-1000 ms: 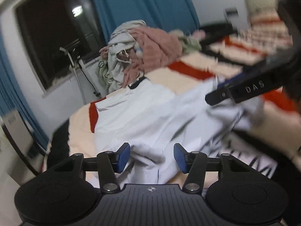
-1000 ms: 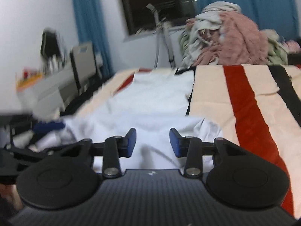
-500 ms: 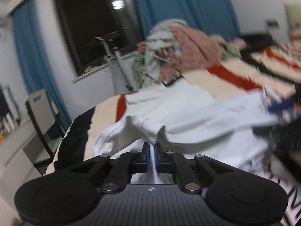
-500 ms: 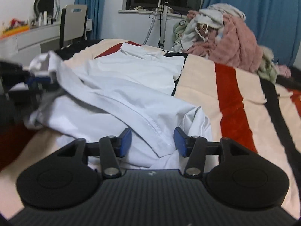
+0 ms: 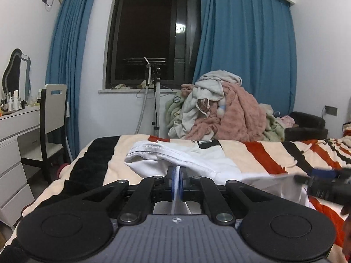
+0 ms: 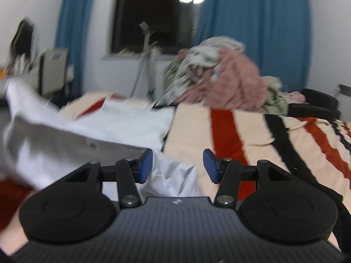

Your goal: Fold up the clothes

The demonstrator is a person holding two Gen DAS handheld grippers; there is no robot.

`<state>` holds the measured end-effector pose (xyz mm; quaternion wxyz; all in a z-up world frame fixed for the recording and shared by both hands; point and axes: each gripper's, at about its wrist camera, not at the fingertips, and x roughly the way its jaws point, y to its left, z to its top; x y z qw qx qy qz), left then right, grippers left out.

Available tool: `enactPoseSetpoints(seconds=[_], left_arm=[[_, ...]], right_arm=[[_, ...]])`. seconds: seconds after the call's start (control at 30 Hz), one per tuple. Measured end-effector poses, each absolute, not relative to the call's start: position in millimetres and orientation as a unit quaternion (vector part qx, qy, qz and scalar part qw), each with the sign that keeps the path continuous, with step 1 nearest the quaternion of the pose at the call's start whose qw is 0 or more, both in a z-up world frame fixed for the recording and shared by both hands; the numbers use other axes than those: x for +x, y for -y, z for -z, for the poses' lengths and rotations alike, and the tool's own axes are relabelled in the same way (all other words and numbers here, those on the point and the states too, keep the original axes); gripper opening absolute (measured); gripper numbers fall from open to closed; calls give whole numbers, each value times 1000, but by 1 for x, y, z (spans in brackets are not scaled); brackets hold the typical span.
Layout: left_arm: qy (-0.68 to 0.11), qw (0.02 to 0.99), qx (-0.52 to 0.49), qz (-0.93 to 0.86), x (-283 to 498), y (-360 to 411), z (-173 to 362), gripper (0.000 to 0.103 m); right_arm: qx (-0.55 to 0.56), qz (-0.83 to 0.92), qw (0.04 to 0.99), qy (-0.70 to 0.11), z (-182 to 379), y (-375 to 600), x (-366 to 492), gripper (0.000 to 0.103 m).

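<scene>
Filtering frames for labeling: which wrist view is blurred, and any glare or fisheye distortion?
Left wrist view: sharp; the window is dark with a small lamp reflection, curtains bow from the fisheye, corners vignetted. Right wrist view: motion-blurred throughout, clothes pile and white shirt smeared; only the right gripper stays fairly crisp.

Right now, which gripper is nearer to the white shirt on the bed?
Left. The left gripper is shut on a fold of the white shirt; the right gripper is open, with the shirt's edge between its pads, ungripped.
</scene>
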<state>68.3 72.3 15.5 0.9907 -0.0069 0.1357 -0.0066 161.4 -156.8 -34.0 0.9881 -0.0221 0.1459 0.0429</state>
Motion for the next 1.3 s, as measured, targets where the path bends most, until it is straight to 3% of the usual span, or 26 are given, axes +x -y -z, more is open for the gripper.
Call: enactPoseSetpoints(seconds=[0.43, 0.63, 0.8, 0.87, 0.9, 0.93, 1.07, 1.2, 1.3], left_arm=[[-190, 981, -33, 8, 85, -78, 5, 5], [-172, 982, -80, -2, 84, -93, -1, 5], [-171, 981, -92, -7, 83, -95, -3, 5], [-177, 980, -89, -5, 84, -93, -3, 5], [-179, 980, -89, -4, 84, -93, -3, 5], [-180, 980, -89, -3, 84, -93, -4, 5], [-195, 976, -93, 12, 82, -96, -8, 6], [-212, 973, -81, 30, 63, -95, -12, 21], [-221, 973, -62, 21, 42, -91, -15, 42]], right_arm=[[51, -57, 982, -174, 30, 183, 171, 54], [-83, -180, 957, -209, 46, 127, 161, 53], [-102, -120, 960, -231, 60, 123, 177, 51], [-56, -98, 968, -226, 55, 138, 183, 38], [-35, -92, 970, -223, 53, 145, 184, 19], [-15, -90, 972, -215, 49, 151, 184, 12], [34, -115, 983, -140, 25, 164, 167, 9], [62, -140, 985, -82, -1, 168, 146, 8], [70, -154, 983, -72, -9, 169, 136, 8]])
